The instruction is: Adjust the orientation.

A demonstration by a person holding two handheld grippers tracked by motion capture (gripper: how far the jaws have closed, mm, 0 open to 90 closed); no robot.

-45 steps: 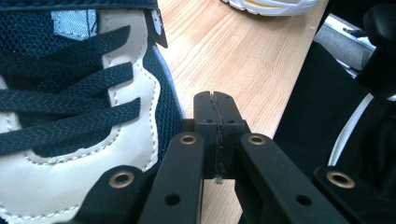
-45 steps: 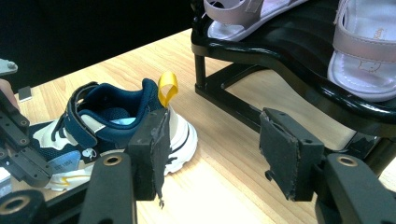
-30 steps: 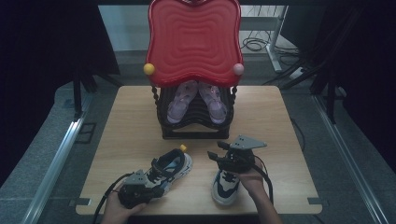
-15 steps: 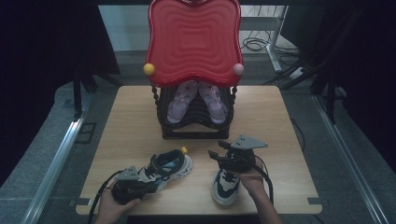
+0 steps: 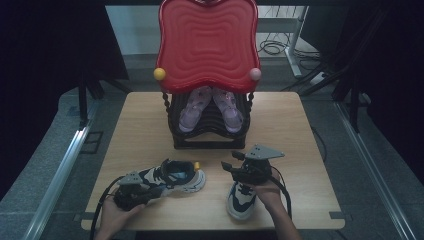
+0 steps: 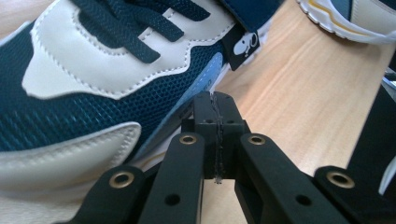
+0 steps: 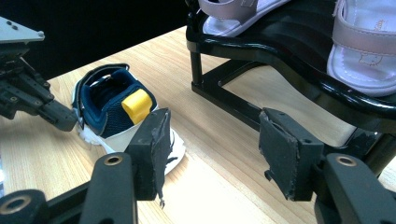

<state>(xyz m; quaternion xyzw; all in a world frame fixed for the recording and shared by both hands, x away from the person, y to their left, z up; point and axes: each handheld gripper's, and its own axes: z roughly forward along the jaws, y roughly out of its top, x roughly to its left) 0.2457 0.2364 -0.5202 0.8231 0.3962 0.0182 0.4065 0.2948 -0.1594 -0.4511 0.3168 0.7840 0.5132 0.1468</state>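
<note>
A navy and white sneaker [image 5: 175, 177] with a yellow heel tab [image 7: 136, 105] lies on its sole at the table's front left. My left gripper [image 5: 149, 189] is shut, nothing between its jaws, and its tip [image 6: 215, 108] rests against that sneaker's side near the sole. The second sneaker [image 5: 241, 199] stands at the front right, toe toward the person. Above its heel end my right gripper [image 5: 232, 161] is open and points at the shoe rack; its jaws [image 7: 215, 156] hold nothing.
A black shoe rack [image 5: 210, 137] with a red wavy top [image 5: 207, 42] stands at the back middle of the wooden table [image 5: 295, 130]. A pair of pink sandals [image 5: 192, 107] sits on its shelf. Cables trail from both grippers to the front edge.
The left hand and its gripper have slid to the left along the front of the table. The navy sneaker has turned slightly flatter. The right gripper has stayed put.
</note>
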